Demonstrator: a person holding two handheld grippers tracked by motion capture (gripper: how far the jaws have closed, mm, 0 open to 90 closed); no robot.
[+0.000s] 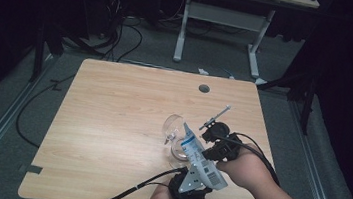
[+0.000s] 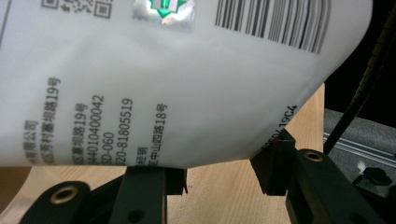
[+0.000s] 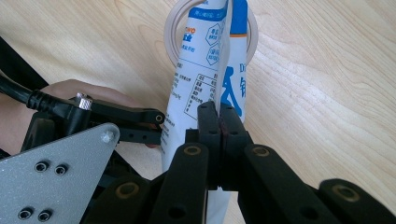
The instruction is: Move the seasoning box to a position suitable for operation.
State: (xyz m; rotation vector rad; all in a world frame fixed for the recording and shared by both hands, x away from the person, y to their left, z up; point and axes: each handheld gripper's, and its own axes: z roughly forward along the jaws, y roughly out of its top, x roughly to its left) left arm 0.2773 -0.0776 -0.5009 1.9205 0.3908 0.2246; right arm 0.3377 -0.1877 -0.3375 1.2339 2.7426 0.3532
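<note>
Black two-jaw grippers (image 3: 219,126) with brass-ringed pivot holes, a screwed grey plate (image 3: 56,172) and black cables (image 1: 129,190).

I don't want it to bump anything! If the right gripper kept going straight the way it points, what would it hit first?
Probably the glass cup. The right gripper, shut on the white pouch, points along it toward the cup's rim; depth is unclear.

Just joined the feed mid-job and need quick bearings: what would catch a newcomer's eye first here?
The white and blue pouch near the table's front right edge, held between both tongs: the left tongs grip its lower, barcoded end, and the right tongs are shut on its edge. Its top tilts over a clear glass lying on its side just behind.
</note>
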